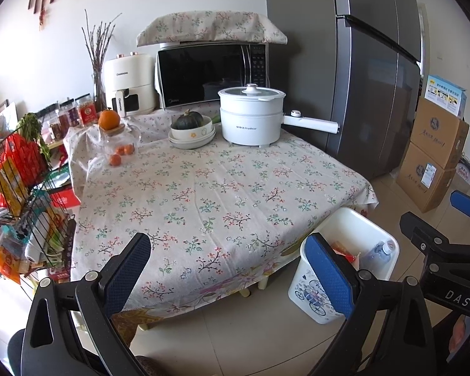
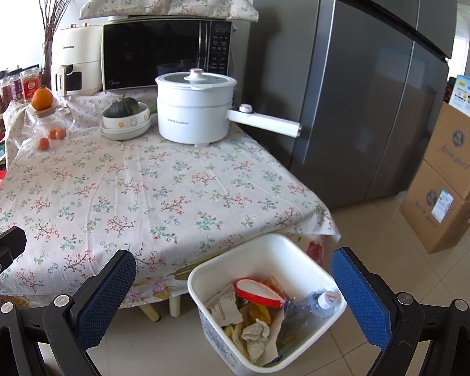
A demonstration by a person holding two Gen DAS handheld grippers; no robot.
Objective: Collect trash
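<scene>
Both grippers spread wide, fingers gripping nothing: left gripper [image 1: 228,269], right gripper [image 2: 235,300]. White bin [image 2: 260,247] on floor, just beside counter [image 2: 147,188] corner. Right wrist view looks down into bin: plastic bottle [image 2: 310,310], crumpled paper [image 2: 253,332], red-and-white wrapper [image 2: 257,291]. Left wrist view shows only bottle [image 1: 379,250]. Bottle lies slanted, cap toward bin corner farthest from counter.

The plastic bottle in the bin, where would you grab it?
Probably by the neck, just under the white cap, coming from above. The bottle lies tilted in the bin, cap end up against the wall, its body half buried in trash.
</scene>
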